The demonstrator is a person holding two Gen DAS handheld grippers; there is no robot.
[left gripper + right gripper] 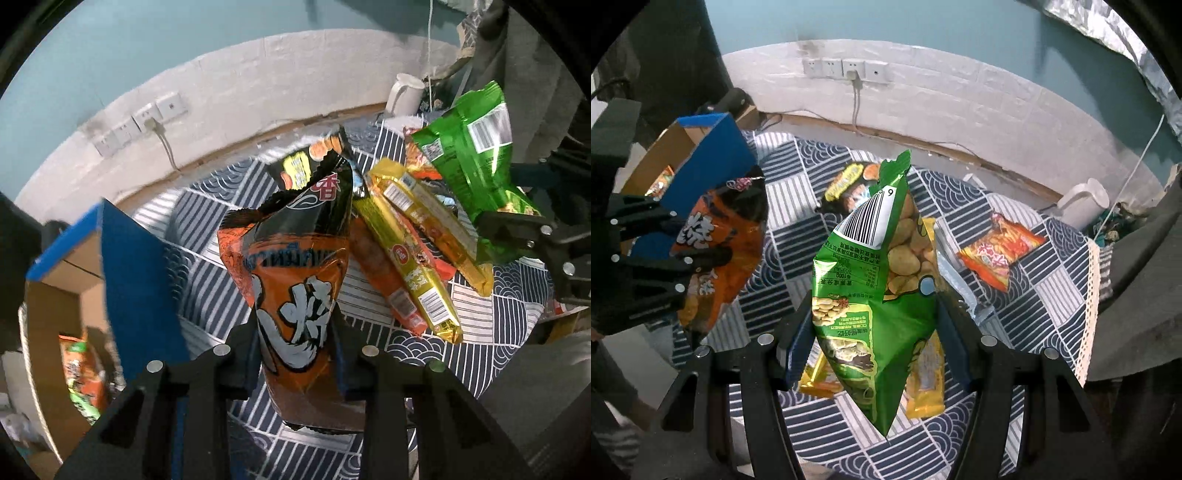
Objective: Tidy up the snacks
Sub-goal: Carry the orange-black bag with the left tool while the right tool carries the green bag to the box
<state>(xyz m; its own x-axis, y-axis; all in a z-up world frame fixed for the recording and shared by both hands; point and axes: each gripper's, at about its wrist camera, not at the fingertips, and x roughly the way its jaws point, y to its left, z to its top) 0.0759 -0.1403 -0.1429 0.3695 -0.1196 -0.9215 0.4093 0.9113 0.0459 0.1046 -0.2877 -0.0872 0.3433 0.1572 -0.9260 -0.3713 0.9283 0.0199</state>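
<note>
Closest thing in the left wrist view: the left gripper [295, 354] is clamped on an orange and black snack bag [295, 266], pinching it near its lower end so the bag stands up off the table with its torn-looking top edge pointing away. Over in the right wrist view, the right gripper [875, 332] has its fingers closed on a green snack bag [871, 280], barcode side facing the camera, also held clear of the tablecloth [1027, 295].

Just past the orange bag, two long yellow snack packs [410, 254] lie side by side on the blue and white patterned cloth, overlapping an orange pack [384, 284] under them. To the left sits a cardboard box with a blue flap [136, 266], open, with another orange and green bag [83, 373] inside.

Further out on the cloth there's a red-orange snack bag [1001, 247] lying flat on its own and a black and yellow bag [849, 188] near the far edge. A white kettle [1082, 203] stands at the far right corner, and wall sockets [846, 68] sit on the white brick wall behind.
</note>
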